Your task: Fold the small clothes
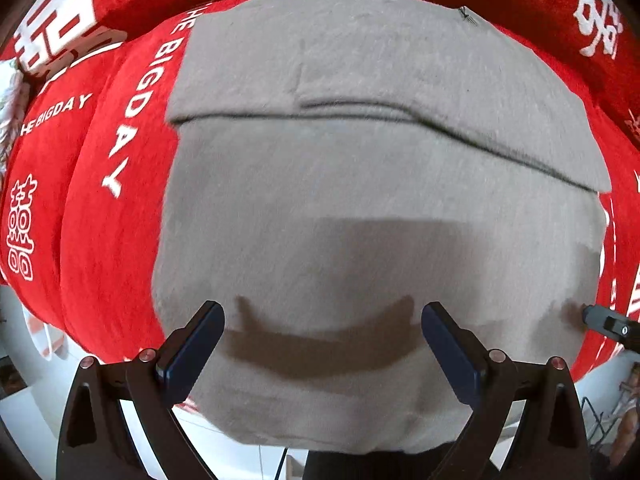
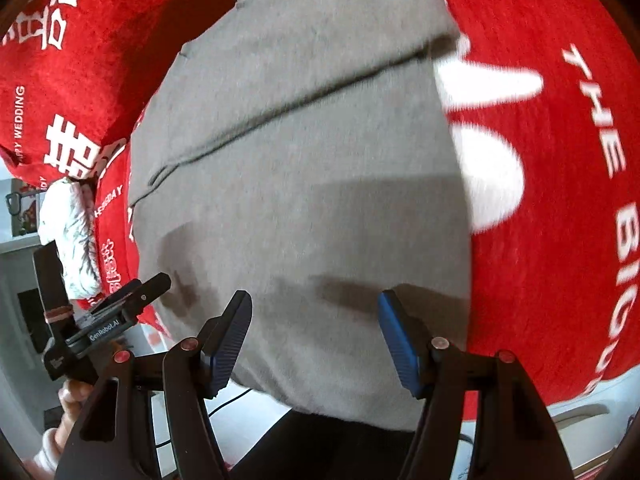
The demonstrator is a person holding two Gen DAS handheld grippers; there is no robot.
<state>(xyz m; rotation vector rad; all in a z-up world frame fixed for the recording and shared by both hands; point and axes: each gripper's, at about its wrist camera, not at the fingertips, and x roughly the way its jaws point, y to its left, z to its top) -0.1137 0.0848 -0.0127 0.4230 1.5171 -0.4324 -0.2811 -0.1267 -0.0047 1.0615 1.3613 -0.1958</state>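
A grey knitted garment [image 1: 360, 200] lies spread on a red blanket; its far part is folded over, leaving a fold edge across the middle. It also fills the right wrist view [image 2: 300, 200]. My left gripper [image 1: 322, 312] is open and empty, hovering over the garment's near part, its shadow on the cloth. My right gripper [image 2: 314, 308] is open and empty over the garment's near right part. The right gripper's tip shows at the right edge of the left wrist view [image 1: 608, 324]; the left gripper shows at the left of the right wrist view [image 2: 120, 304].
The red blanket [image 1: 100, 220] with white lettering covers the surface and ends at a near edge, with pale floor below. A white crumpled cloth [image 2: 72, 232] lies at the blanket's left edge. A cable runs on the floor [image 2: 236, 396].
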